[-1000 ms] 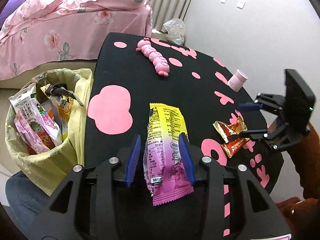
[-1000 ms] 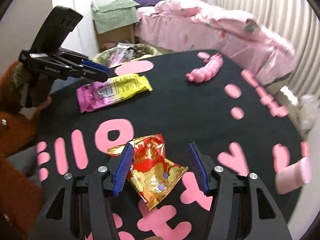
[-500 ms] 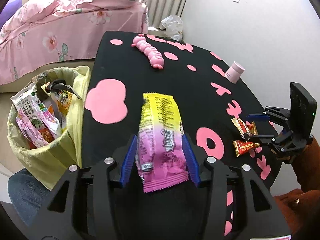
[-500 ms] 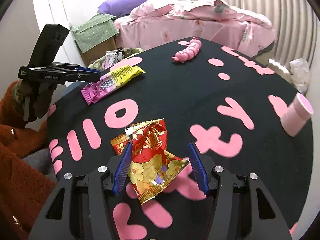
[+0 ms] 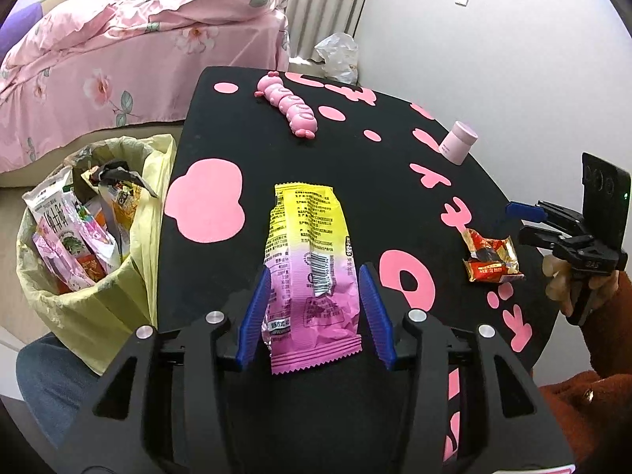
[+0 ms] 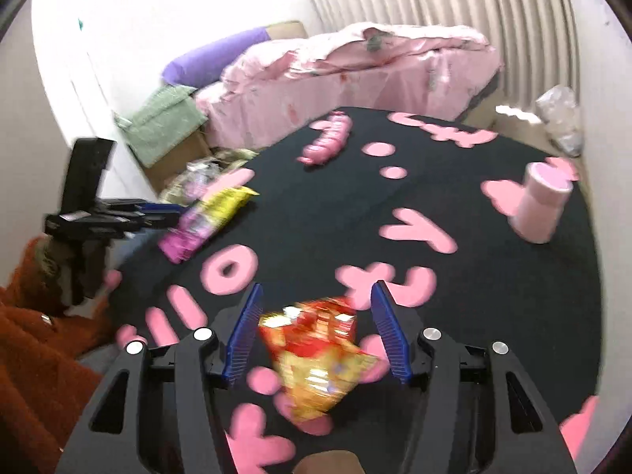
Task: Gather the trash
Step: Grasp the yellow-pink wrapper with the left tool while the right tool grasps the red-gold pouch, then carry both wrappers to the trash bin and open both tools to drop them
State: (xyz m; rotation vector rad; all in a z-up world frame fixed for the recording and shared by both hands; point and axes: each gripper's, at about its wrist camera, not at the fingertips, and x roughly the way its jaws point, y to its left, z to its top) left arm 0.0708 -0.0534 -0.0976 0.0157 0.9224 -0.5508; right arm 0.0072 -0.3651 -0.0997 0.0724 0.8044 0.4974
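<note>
A: Since a second ago both tongs have drawn nearer their wrappers; the left tongs (image 5: 312, 312) now straddle the pink end of the yellow-and-pink snack packet (image 5: 308, 252), which lies flat on the desk (image 5: 355, 181).

B: Gripping it yet?

A: No. The blue pads stand wide on either side, holding nothing. Open like that, I judge, so they can pinch the packet's near end.

B: And the right?

A: The right tongs (image 6: 316, 328) are just as wide, framing the crumpled red-and-gold wrapper (image 6: 316, 351), not clamped; that view is blurred.

B: Where does the trash go?

A: The yellow-lined bin (image 5: 91, 237) sits left of the desk, already stuffed with wrappers, close enough for a short carry.
</note>
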